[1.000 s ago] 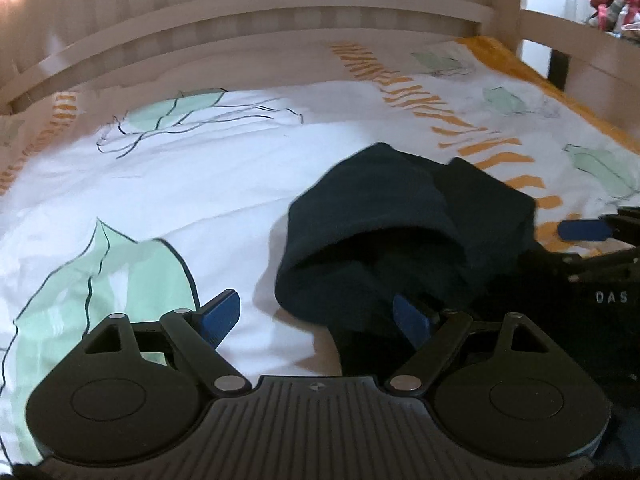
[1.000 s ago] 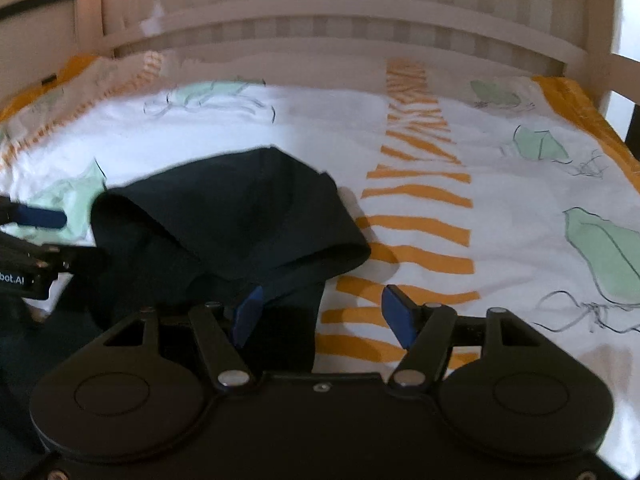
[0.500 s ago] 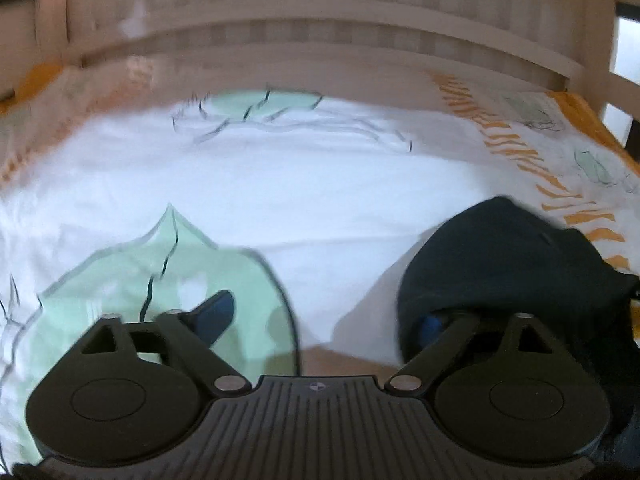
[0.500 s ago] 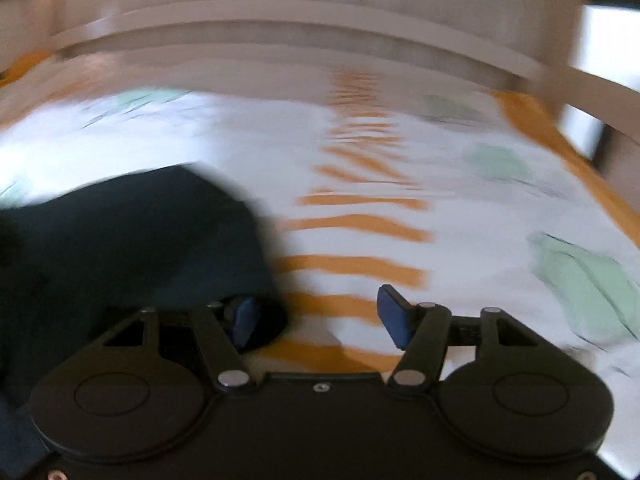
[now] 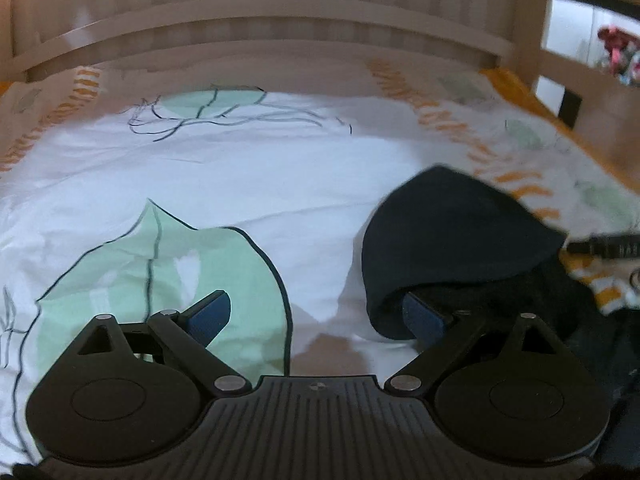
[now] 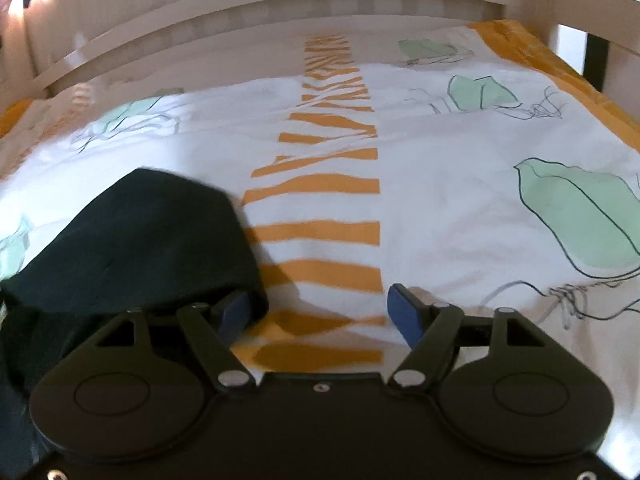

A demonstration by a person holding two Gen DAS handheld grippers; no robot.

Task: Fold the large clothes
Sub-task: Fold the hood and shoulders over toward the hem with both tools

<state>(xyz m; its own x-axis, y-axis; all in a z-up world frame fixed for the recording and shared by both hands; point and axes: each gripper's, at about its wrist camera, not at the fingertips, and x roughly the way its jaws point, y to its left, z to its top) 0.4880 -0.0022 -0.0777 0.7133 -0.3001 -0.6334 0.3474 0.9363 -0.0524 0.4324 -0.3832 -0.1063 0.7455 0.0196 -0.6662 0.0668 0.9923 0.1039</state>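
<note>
**Dark garment sits between your two grippers**

The bunched dark navy cloth garment (image 5: pixel 460 240) lies on the white leaf-printed bedsheet (image 5: pixel 240 176), between your hands. Your left gripper (image 5: pixel 316 314) stands wide, its right pad tucked under the garment's edge, nothing pinched. Your right gripper (image 6: pixel 316 314) is opening, its left pad under the opposite edge. Both reach it about equally.

We find no text, label, brand or number that can be read in either view. The bed cover (image 6: pixel 460 208) carries only printed orange stripes and green leaf shapes, no letters. A dark object (image 5: pixel 608 245) at the right edge of the left view is too blurred to show whether it bears any marking.
</note>
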